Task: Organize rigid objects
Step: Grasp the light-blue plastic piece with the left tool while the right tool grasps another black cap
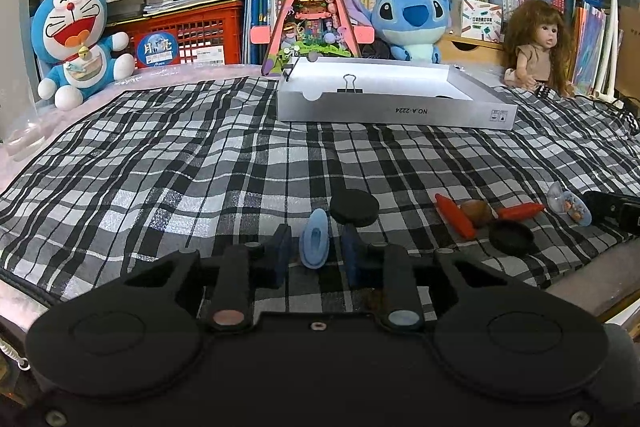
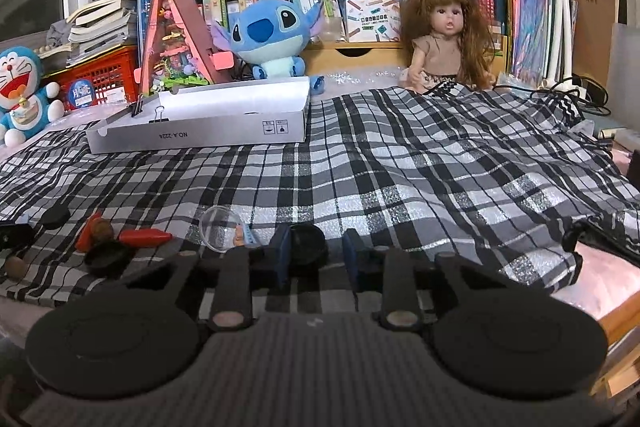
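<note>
Left gripper (image 1: 316, 253), jaws narrow, brackets a blue oval piece (image 1: 315, 245) lying lengthwise between them — pads seemingly not yet touching (the tray (image 1: 396, 109) sits well ahead) — while right gripper (image 2: 316, 255), narrow too, straddles a black cap (image 2: 307, 245).

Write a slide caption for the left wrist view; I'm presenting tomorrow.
Left gripper straddles a small blue oval piece on the plaid cloth, white box beyond.

The open box (image 1: 394, 109) sits on the plaid cloth (image 1: 200, 163), behind the small toys (image 1: 456, 215)
</note>
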Motion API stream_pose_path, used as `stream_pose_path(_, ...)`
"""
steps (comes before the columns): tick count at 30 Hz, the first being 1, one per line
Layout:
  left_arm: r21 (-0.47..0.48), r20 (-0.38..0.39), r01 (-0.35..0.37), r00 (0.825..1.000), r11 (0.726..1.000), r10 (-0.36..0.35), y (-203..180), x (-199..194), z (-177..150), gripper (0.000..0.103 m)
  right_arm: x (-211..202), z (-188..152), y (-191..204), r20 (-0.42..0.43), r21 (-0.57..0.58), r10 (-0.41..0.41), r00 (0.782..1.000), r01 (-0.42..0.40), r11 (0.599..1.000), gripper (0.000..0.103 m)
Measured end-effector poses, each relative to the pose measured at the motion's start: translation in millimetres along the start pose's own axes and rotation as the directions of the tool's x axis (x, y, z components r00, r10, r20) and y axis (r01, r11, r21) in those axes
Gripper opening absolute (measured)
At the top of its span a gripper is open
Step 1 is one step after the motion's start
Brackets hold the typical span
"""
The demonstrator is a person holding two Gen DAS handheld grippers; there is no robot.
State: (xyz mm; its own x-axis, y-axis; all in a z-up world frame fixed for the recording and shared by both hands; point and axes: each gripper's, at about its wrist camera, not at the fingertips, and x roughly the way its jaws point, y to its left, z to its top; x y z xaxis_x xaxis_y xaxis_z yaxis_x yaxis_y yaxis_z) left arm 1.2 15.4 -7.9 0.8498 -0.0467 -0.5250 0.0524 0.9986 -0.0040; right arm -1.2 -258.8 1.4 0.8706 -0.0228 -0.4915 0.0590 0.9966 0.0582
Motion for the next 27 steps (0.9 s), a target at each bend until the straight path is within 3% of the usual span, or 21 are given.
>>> stream_pose_path(16, -0.004, 0.0, -0.003, 1.0, 1.0, 0.003, 0, 1, -2, 0.026, -6, -3, 17, 0.027, -0.101, 0.014, 1.0, -0.011, 0.995, 0.039)
stream_pose_path(21, 0.006, -0.001, 0.003, 1.0, 1.0, -0.003, -2, 3, -1, 0.026, -3, -1, 21, 0.027, -0.116, 0.024, 0.999, -0.021, 0.993, 0.054)
stream_pose_path(25, 0.01, -0.002, 0.003, 1.0, 1.0, -0.003, -3, 5, -1, 0.026, 0, -4, 21, 0.012, -0.125, 0.024, 1.0, -0.022, 0.992, 0.055)
stream_pose_path(27, 0.025, -0.007, 0.006, 1.0, 1.0, -0.006, -5, 7, 0, 0.016, 1, -6, 20, 0.003, -0.122, 0.028, 1.0, -0.027, 0.992, 0.055)
